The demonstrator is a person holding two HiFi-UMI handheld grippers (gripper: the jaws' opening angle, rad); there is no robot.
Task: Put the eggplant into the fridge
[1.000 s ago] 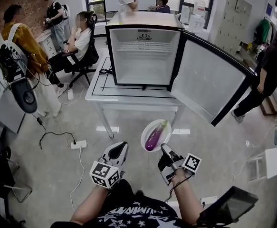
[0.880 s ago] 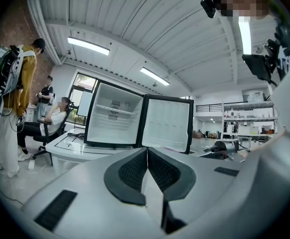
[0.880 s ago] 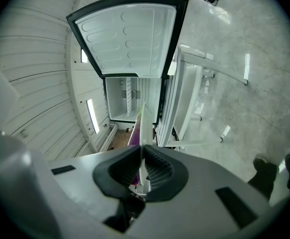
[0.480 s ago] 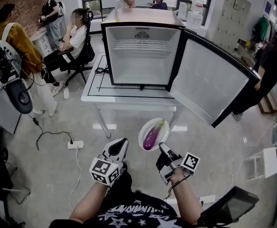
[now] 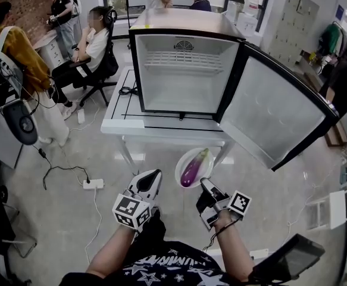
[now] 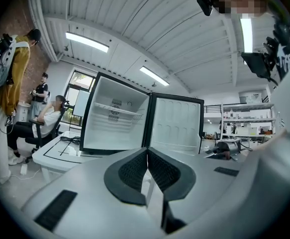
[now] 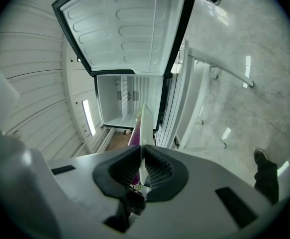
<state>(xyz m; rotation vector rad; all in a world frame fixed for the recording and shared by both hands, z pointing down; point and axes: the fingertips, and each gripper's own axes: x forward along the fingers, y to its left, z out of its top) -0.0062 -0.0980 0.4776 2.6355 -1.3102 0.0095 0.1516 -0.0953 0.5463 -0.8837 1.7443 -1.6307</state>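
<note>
The right gripper [image 5: 205,185], jaws clamped on the near rim of a white plate [image 5: 183,159], carries the eggplant [image 5: 193,168] lying lengthwise toward the open fridge [image 5: 182,76] on the table [image 5: 161,130] straight ahead, the left gripper [image 5: 151,179] alongside, closed on nothing.

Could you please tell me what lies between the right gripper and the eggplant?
Only the white plate: the right gripper is shut on its near rim, and the eggplant lies in it. The head view shows this best.
</note>
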